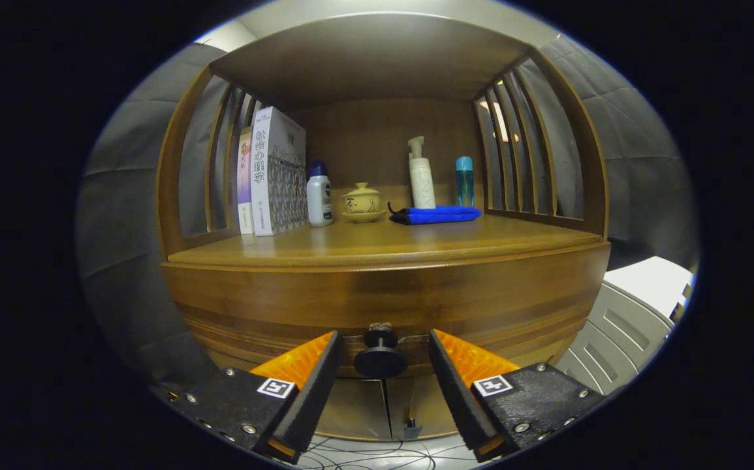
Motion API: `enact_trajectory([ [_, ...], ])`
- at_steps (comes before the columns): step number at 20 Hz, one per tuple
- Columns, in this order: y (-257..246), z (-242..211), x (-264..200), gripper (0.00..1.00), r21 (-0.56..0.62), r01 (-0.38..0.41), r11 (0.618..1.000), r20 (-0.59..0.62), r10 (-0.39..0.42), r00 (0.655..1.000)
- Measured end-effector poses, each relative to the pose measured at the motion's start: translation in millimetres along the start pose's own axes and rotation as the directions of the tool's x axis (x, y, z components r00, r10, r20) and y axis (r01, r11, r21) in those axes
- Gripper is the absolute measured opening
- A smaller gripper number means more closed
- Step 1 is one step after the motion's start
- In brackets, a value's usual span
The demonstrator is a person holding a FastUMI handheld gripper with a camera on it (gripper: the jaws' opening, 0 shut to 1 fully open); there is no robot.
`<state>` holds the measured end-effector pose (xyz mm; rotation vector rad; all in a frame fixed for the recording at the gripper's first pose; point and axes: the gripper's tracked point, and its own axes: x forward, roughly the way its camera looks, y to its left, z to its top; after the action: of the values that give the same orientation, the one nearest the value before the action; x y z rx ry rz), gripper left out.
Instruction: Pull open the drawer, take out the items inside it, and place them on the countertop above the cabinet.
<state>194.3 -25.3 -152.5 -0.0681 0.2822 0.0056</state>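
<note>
Jaws stand apart, one at 9 o'clock and one at 3 o'clock of the knob (380, 353), so the gripper (382, 356) straddles it without touching; closing would give a grip for pulling. That knob sits on the drawer (383, 303), which is shut, its contents hidden. At 12 o'clock above it, the table (383, 245) holds books (272, 173), bottles (319, 194), a lidded cup (363, 202) and a blue cloth (439, 215) pushed toward the back, leaving bare front space, likely enough for the items.
</note>
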Motion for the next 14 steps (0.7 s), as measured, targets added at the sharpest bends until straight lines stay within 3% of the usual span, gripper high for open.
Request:
enact_trajectory([
  [3,2.3,-6.1,2.1,0.75,-0.004,0.000,1.000,-0.019,-0.001,1.000],
  [9,-0.1,-8.5,5.2,0.44,-0.021,0.013,1.000,-0.022,-0.013,1.000],
  [14,0.6,-10.7,-3.6,0.37,-0.028,0.031,0.999,-0.033,-0.032,0.999],
])
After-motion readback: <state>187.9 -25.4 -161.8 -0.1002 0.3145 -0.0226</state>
